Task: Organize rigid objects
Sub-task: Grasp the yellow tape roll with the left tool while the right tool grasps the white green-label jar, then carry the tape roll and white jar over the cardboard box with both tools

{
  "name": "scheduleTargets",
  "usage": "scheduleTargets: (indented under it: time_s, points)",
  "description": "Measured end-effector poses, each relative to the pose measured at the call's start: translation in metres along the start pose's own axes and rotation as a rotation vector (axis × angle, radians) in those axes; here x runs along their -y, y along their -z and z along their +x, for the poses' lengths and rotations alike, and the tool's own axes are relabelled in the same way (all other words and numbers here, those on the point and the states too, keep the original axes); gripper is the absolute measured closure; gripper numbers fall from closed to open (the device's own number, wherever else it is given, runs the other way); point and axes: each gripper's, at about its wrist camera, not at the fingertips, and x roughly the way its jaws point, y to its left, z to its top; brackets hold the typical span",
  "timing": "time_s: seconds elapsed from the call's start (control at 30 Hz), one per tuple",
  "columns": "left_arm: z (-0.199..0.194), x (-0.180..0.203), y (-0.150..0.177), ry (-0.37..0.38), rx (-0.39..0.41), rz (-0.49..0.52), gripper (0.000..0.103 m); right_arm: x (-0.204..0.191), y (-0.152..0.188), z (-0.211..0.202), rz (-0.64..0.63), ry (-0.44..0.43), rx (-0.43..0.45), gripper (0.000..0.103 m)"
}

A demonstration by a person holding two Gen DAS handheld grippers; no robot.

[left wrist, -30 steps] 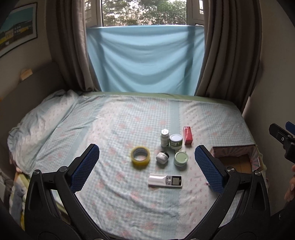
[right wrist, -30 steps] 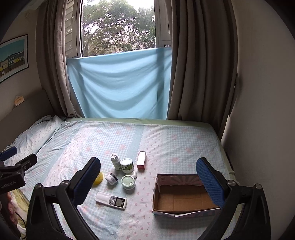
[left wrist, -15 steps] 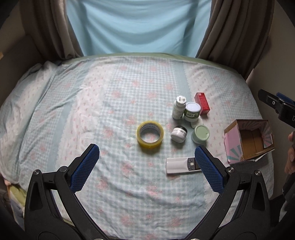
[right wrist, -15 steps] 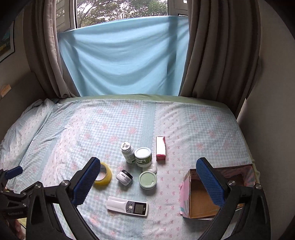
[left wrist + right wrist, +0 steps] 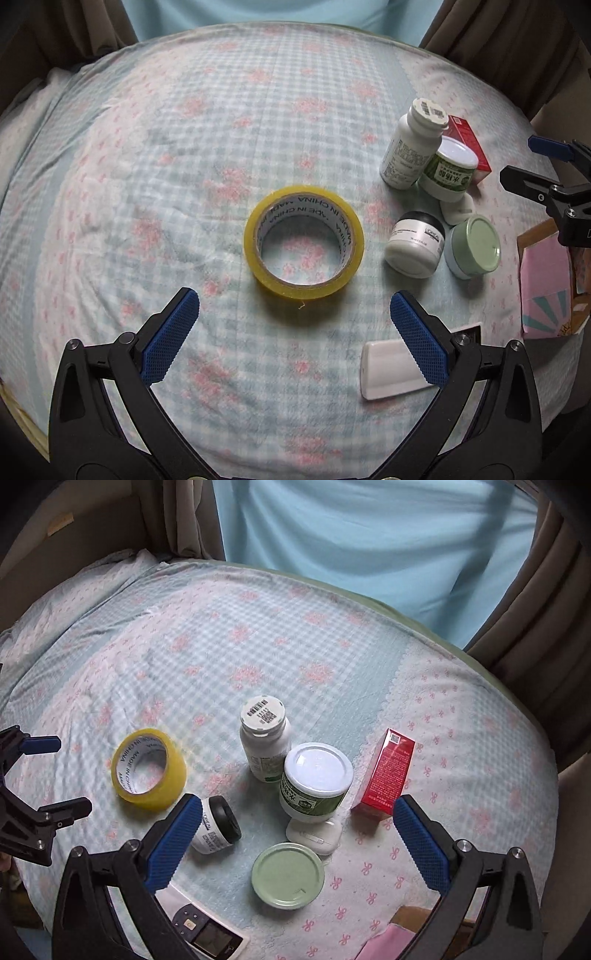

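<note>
My left tongs (image 5: 294,325) hung wide open and empty just short of the yellow tape roll (image 5: 303,240), which lay flat on the bed (image 5: 147,147). To take it well I judged I should straddle one wall of the ring, one pad inside the hole, and close gently. My right tongs (image 5: 293,834), equally spread and empty, hovered over the green-lidded jar (image 5: 288,875); the cardboard box (image 5: 546,291) waited to the right.

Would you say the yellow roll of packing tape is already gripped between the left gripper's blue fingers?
No, the yellow roll of packing tape lies flat on the bedsheet beyond the open left gripper.
</note>
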Motion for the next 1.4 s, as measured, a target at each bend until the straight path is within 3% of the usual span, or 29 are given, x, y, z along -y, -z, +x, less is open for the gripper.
scheduleTargets:
  time_s: [0.17,0.37,0.5,0.83,1.13,1.4]
  points:
    - [0.05,0.01,0.001,-0.037,-0.019,-0.037,0.0,0.012,0.007,0.051,-0.056,-0.043,-0.039,0.005]
    - [0.08,0.016,-0.008,-0.094,0.012,-0.04,0.0,0.024,0.002,0.085,-0.088,-0.122,-0.045,0.006]
    - [0.091,0.019,-0.015,-0.105,0.024,-0.045,0.0,0.018,-0.005,0.099,-0.162,-0.154,-0.05,0.018]
    - [0.093,0.016,-0.023,-0.118,0.047,-0.057,0.005,0.029,-0.011,0.109,-0.139,-0.201,-0.047,0.034]
    - [0.09,0.016,-0.022,-0.117,0.053,-0.059,0.005,0.027,-0.008,0.104,-0.142,-0.186,-0.036,0.035]
    - [0.058,0.017,-0.026,-0.12,0.109,-0.061,0.005,0.029,-0.008,0.078,-0.082,-0.178,-0.025,0.035]
